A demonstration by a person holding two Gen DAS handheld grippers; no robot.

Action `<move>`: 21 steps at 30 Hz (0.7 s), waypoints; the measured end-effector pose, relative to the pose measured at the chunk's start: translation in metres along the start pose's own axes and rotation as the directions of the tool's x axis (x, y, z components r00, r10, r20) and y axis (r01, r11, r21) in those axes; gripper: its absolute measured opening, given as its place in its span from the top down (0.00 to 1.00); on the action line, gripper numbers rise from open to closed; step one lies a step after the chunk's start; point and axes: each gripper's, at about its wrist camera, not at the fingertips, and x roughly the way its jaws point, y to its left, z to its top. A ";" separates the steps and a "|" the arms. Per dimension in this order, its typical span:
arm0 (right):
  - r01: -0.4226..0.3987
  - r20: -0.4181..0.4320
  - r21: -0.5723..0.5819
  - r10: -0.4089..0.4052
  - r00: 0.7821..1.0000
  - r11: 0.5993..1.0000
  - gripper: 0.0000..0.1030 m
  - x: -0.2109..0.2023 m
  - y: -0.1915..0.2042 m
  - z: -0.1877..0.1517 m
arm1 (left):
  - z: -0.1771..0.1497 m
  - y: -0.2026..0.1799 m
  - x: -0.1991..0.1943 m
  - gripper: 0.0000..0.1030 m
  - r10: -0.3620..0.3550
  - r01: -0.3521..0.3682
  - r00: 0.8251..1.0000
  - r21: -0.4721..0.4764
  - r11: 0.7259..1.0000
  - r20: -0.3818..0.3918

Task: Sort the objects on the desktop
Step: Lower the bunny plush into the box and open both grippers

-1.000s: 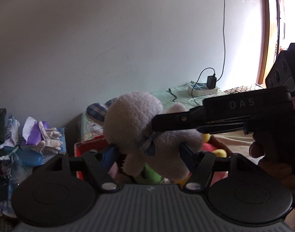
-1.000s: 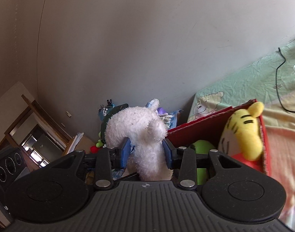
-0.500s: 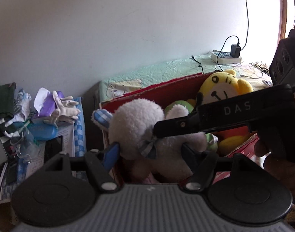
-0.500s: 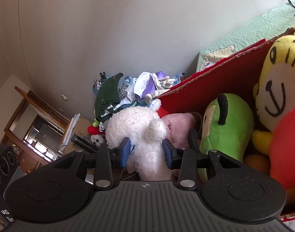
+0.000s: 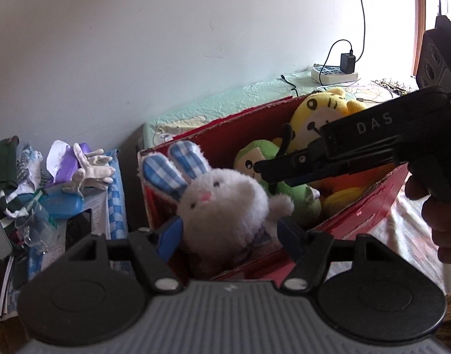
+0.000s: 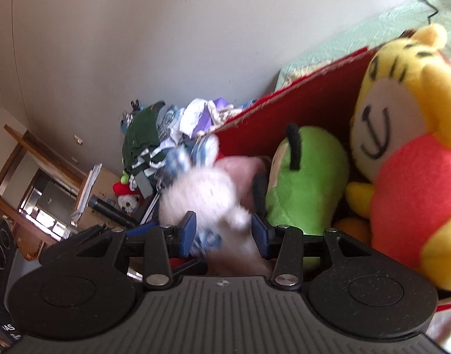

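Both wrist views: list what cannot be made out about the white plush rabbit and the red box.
- White plush rabbit with blue checked ears: its lower body is hidden in the left wrist view behind the left hand-held gripper; motion-blurred in the right wrist view.
- Red cardboard box: its floor is covered by toys in both views.
- Pink soft item: mostly hidden behind the rabbit in the right wrist view; unidentifiable.

Right gripper [image 6: 222,233] opening, blurred white rabbit [image 6: 207,197] between jaws, red box [image 6: 299,109]
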 end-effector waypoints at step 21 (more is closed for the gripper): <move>0.094 -0.081 -0.079 -0.100 0.992 0.992 0.80 0.031 0.008 -0.005 | 0.002 -0.004 0.011 0.32 -0.098 0.097 0.995 -0.119 0.988 -0.003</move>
